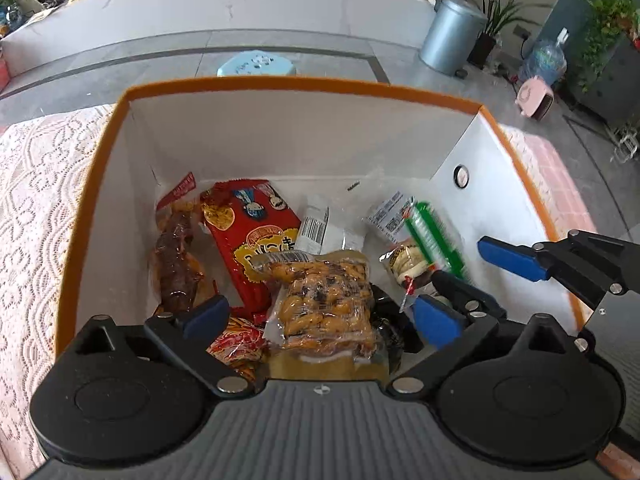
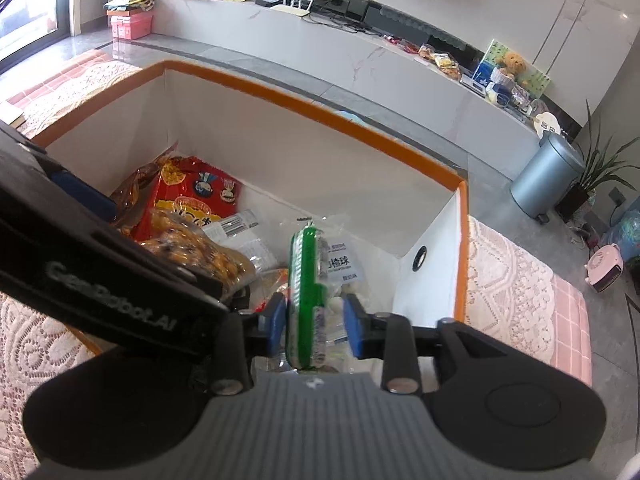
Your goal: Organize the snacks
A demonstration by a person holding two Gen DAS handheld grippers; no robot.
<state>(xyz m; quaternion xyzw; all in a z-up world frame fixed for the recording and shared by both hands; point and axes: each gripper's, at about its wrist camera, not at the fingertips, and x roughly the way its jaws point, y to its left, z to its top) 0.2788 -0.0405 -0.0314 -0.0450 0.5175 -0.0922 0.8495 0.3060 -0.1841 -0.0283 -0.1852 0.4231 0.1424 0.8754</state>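
Note:
An orange-rimmed white box [image 1: 304, 85] [image 2: 360, 120] holds several snack packs: a red packet [image 1: 248, 236] [image 2: 188, 196], a clear pack of yellow-brown nuts [image 1: 324, 300] [image 2: 200, 256], a dark meat pack [image 1: 176, 264] and white packs [image 1: 320, 228]. My left gripper [image 1: 320, 316] is open over the nut pack, inside the box. My right gripper [image 2: 316, 324] [image 1: 472, 264] is open, its pads either side of a green-and-white pack [image 2: 306, 292] [image 1: 434, 236] that stands on edge at the box's right side; the left pad touches it, the right pad stands apart.
The box stands on a lace-covered pink table [image 1: 36, 200] [image 2: 516, 292]. Beyond it are grey floor, a light blue stool [image 1: 256, 64], a grey bin [image 1: 452, 36] [image 2: 548, 176], potted plants, a pink heater [image 1: 534, 98] and a long white counter [image 2: 360, 56].

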